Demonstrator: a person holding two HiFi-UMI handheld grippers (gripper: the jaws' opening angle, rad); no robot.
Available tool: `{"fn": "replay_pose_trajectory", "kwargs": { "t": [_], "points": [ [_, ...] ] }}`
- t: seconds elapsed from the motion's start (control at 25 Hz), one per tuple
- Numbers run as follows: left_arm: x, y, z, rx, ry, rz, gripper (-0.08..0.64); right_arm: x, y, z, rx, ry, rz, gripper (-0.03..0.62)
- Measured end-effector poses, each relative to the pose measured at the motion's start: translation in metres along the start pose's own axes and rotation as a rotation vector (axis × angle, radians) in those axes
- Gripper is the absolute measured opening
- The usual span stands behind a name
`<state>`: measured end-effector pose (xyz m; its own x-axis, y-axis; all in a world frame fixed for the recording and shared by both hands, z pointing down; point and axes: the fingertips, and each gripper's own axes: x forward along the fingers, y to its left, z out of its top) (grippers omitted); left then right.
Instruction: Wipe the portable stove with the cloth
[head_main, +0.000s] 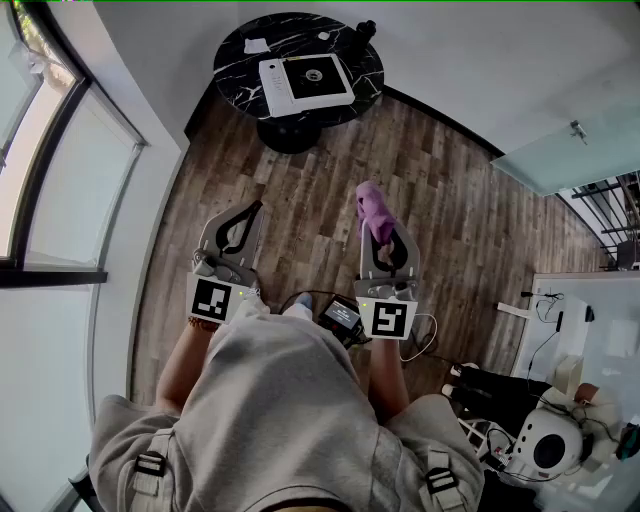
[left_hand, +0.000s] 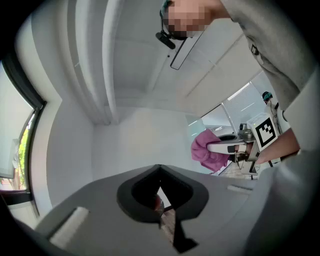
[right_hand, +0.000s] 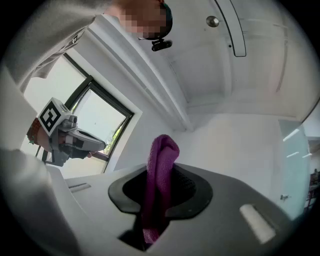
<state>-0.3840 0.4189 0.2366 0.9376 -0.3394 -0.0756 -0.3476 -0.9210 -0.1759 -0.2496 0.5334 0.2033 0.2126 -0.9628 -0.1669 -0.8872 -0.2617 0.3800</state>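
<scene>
Cloth (head_main: 372, 203), one purple piece, is clamped in the fingers of the right gripper (head_main: 380, 235) in the head view. Its long axis runs along the fingers, and its bunched end pokes out past their tips toward the tabletop (head_main: 345, 40). One portable stove (head_main: 305, 82) lies on that round black marbled tabletop, well ahead of both sets of fingertips and touched by neither. It is a white slab with a black square top and a round burner, its long axis crosswise to the fingers and slightly skewed. The left gripper (head_main: 248, 215) is held beside the right one over the wooden floor (head_main: 450, 200), fingers together and empty. A few small bits on the tabletop are too small to name. In the left gripper view the left gripper (left_hand: 160, 169) has its fingers meeting at the tips with nothing between them. Off to their right is the right gripper (left_hand: 211, 148), the cloth (left_hand: 202, 152) bulging past its fingertips and its rear partly cut off by the person's sleeve. In the right gripper view the cloth (right_hand: 162, 150) stands upright, pinched between the fingers of the right gripper (right_hand: 160, 170). Its folded top rises above the tips, and its lower end is lost in the shadowed gap. To the fingers' left, the left gripper (right_hand: 100, 145) shows against a window.
</scene>
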Motion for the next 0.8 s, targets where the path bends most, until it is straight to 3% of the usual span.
{"fn": "replay_pose_trajectory", "kwargs": {
  "t": [0.48,0.68,0.8],
  "points": [
    [-0.012,0.051,-0.022,-0.054,0.011,-0.025,-0.006,0.03,0.036,-0.001,0.006,0.048,0.021,0.112],
    [-0.012,0.083,-0.038,-0.079,0.048,-0.033,-0.006,0.049,0.037,0.003,0.038,0.075,-0.02,0.112],
    [-0.005,0.093,-0.039,-0.072,0.026,-0.044,-0.006,0.051,0.037,0.002,0.021,0.088,-0.043,0.114]
  ]
}}
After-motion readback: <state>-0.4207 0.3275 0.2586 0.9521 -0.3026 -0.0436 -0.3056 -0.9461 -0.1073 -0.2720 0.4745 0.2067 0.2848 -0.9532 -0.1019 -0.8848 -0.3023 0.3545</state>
